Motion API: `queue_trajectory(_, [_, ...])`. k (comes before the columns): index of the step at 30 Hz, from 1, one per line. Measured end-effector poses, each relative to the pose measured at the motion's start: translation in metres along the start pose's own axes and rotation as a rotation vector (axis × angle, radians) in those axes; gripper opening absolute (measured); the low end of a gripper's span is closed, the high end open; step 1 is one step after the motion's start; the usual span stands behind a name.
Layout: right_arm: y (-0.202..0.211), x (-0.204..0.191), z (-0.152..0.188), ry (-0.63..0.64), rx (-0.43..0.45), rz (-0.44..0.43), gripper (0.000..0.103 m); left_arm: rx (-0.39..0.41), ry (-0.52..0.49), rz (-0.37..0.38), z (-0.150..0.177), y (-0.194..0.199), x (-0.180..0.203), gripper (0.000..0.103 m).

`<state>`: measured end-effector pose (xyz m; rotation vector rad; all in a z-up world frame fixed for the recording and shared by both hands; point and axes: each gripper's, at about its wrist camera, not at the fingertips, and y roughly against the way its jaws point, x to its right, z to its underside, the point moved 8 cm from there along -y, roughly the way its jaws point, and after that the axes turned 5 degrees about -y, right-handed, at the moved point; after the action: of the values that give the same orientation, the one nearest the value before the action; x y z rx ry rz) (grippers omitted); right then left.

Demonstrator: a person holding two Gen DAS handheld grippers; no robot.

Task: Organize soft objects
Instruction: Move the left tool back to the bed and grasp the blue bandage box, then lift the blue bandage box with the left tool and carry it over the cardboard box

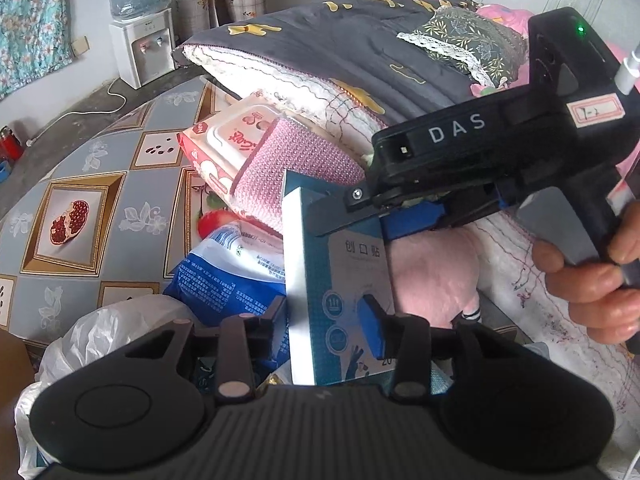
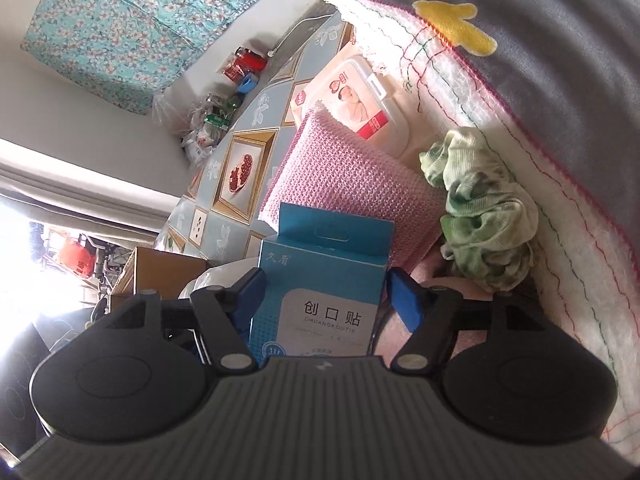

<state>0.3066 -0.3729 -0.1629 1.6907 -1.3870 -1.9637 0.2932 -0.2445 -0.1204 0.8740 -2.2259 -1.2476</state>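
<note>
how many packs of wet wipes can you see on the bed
1: the wet wipes pack lies against the folded quilt, partly under the pink knitted cloth. Others may be hidden in the pile.

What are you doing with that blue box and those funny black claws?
A person is tidying a heap of soft things on a patterned table. Both hand-held claws are at one blue bandage box. The left claw grips it across its narrow sides. The right claw has its pads spread to either side of the box, not pressing. Behind it lie a pink knitted cloth, a pack of wet wipes, a crumpled green cloth and a folded grey quilt.
</note>
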Motion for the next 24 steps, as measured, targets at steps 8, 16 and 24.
queue_trajectory(8, [0.024, -0.027, 0.005, 0.089, 0.076, -0.001, 0.053, -0.018, -0.006, 0.01, -0.001, 0.0, 0.008, 0.059])
queue_trajectory(16, [0.025, -0.049, 0.015, 0.121, 0.074, -0.074, 0.052, -0.01, 0.017, -0.022, 0.002, 0.002, 0.003, 0.066])
queue_trajectory(24, [-0.001, -0.042, 0.016, 0.087, 0.03, -0.062, 0.053, -0.043, 0.108, -0.021, 0.012, -0.005, -0.022, 0.039])
